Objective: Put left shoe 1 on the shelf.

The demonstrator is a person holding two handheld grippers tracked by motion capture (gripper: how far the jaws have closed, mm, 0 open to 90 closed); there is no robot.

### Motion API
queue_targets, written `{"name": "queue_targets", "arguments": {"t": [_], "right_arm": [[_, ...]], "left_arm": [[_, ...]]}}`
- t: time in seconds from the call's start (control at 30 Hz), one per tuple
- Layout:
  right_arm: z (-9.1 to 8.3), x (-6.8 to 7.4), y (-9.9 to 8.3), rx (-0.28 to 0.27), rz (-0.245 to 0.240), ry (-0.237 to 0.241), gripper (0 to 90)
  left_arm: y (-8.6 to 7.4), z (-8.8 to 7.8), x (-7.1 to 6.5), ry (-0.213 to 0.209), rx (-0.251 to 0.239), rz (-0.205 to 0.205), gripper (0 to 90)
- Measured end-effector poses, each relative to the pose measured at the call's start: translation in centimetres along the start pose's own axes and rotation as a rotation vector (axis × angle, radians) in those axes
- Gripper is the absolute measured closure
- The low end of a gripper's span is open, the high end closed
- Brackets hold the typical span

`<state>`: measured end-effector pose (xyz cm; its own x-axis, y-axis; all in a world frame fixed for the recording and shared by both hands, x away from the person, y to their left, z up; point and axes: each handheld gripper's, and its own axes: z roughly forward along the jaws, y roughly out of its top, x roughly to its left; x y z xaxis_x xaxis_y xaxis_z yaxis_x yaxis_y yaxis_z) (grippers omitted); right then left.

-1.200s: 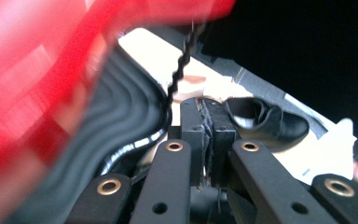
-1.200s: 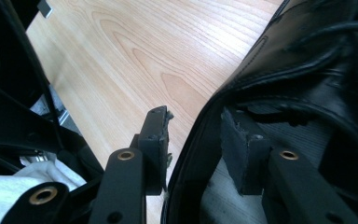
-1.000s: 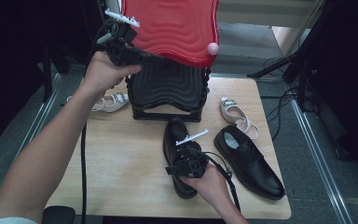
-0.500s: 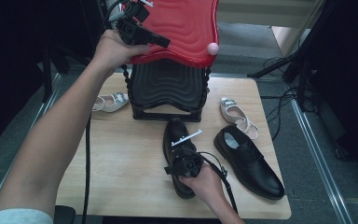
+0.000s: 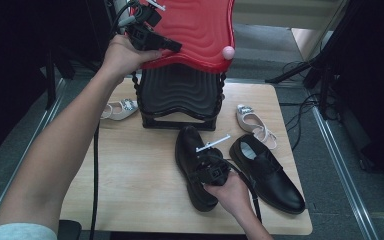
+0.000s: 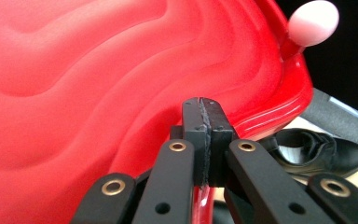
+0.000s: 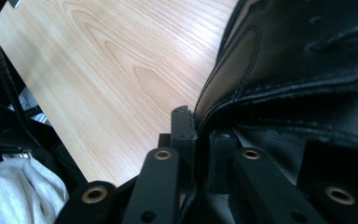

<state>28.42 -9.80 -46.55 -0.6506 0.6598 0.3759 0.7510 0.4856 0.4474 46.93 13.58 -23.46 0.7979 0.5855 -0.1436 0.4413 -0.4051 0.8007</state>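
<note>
Surface: pale wooden table (image 5: 130, 185) is standing on a grey floor, with dark surroundings on both sides.
On the table: black ribbed plastic box (image 5: 180, 97) is sitting at the far edge, two pale embellished flat shoes (image 5: 117, 109) (image 5: 254, 125) are lying to either side of it, and a second black leather lace-up shoe (image 5: 272, 172) is resting near the right edge.
High view: left gripper (image 5: 172, 47) is holding the glossy red wavy plastic lid (image 5: 195, 30) raised and tilted above the box; a pink round knob (image 5: 228, 52) is showing at the lid's corner.
Left gripper view: jaws are clenching the red lid's rim.
Right gripper view: right gripper (image 7: 200, 140) has just been closing, and its jaws are pinching the collar edge of the black leather lace-up shoe (image 5: 192, 160), which is lying mid-table just in front of the box.
Hands: left forearm is reaching far forward and up; right hand (image 5: 227, 190) is resting low over the shoe's heel.
</note>
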Motion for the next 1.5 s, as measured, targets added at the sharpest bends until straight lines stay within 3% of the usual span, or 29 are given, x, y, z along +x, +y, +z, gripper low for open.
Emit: {"name": "queue_targets", "arguments": {"t": [0.23,0.5,0.57,0.63,0.8,0.93,1.23,1.5], "right_arm": [[-1.6,-1.2,-0.3,-0.043,0.035,0.035,87.2],[-3.0,-2.3,-0.3,-0.08,0.074,0.076,87.4],[-3.3,-2.4,0.0,-0.092,0.076,0.098,87.4],[-3.6,-2.2,0.2,-0.098,0.072,0.109,87.4],[-4.9,-0.9,1.2,-0.121,0.038,0.121,87.4],[-6.6,0.1,2.2,-0.155,0.006,0.148,87.4],[-9.3,1.6,5.4,-0.221,-0.051,0.119,87.3],[-8.5,1.3,9.6,-0.279,-0.105,0.045,87.4]], "left_arm": [[0.5,0.2,-1.1,0.023,0.015,0.029,90.0],[-0.1,-0.9,0.8,0.041,0.044,-0.002,90.0],[-0.2,-1.0,0.7,0.037,0.051,0.007,90.0],[-0.2,-0.9,0.4,0.049,0.05,0.012,90.0],[-0.5,-0.9,0.3,0.041,0.029,-0.028,90.0],[-0.4,-0.9,-0.2,0.051,0.035,-0.022,90.0],[-0.3,-0.7,-0.5,0.06,0.037,-0.029,90.0],[-0.3,-0.7,-0.5,0.055,0.034,-0.033,90.0]]}}
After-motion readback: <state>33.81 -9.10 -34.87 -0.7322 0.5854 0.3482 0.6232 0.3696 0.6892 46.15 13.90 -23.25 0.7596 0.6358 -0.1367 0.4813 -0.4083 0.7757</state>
